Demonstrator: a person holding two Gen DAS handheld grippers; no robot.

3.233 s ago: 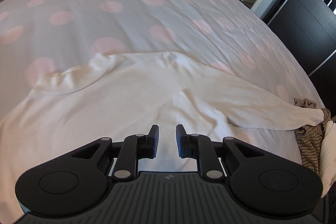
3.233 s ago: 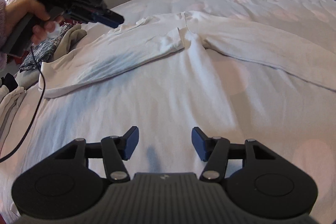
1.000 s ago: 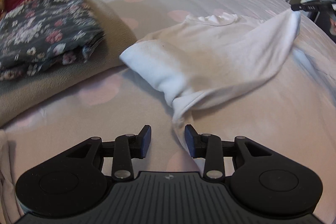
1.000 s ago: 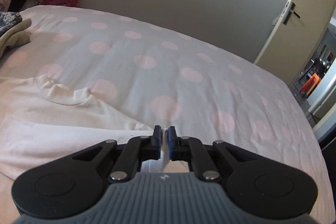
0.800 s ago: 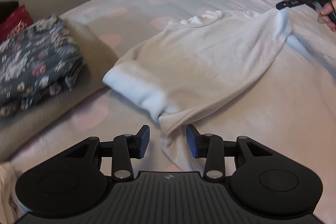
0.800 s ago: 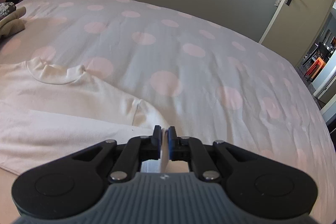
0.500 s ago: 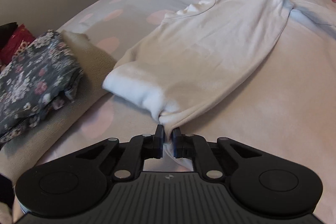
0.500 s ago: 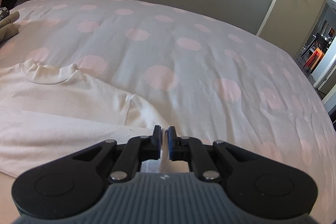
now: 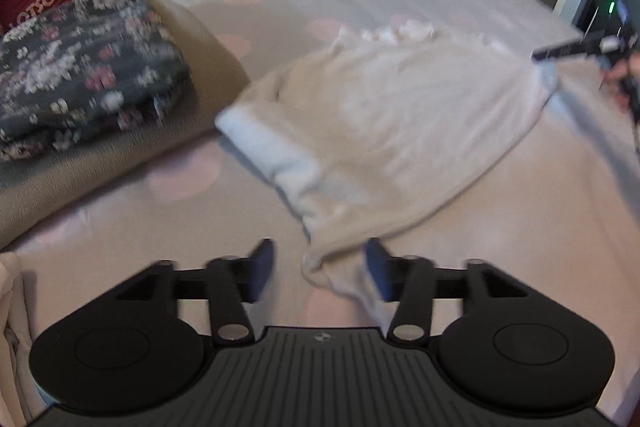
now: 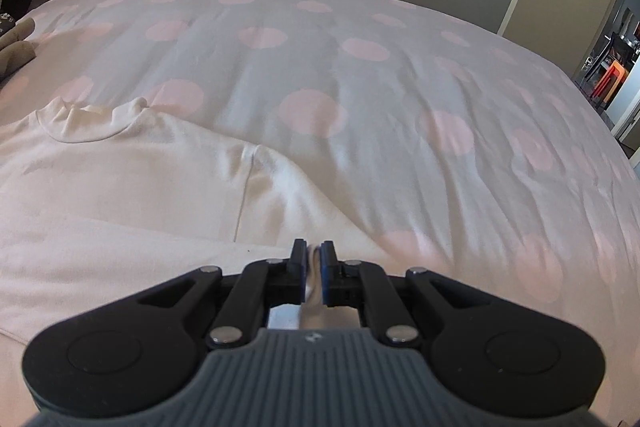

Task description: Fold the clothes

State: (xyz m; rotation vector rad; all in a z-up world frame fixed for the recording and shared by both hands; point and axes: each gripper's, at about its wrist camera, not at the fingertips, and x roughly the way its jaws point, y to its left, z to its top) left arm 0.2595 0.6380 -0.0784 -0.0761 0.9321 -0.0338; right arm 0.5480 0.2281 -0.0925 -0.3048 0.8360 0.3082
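Now left hand-held gripper [image 9: 320,269] just opened, jaws astride white shirt [image 9: 384,131]; right hand-held gripper [image 10: 314,261] clamped on it.

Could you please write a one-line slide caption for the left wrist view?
Left gripper open over a corner of the white top, right gripper pinching its far edge.

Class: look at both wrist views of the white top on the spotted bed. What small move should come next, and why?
Probably open the right gripper and lay its pinched fold down. The left gripper has just been opening, its pads clear of the white top between them, and the doubled top already rests on the bed.
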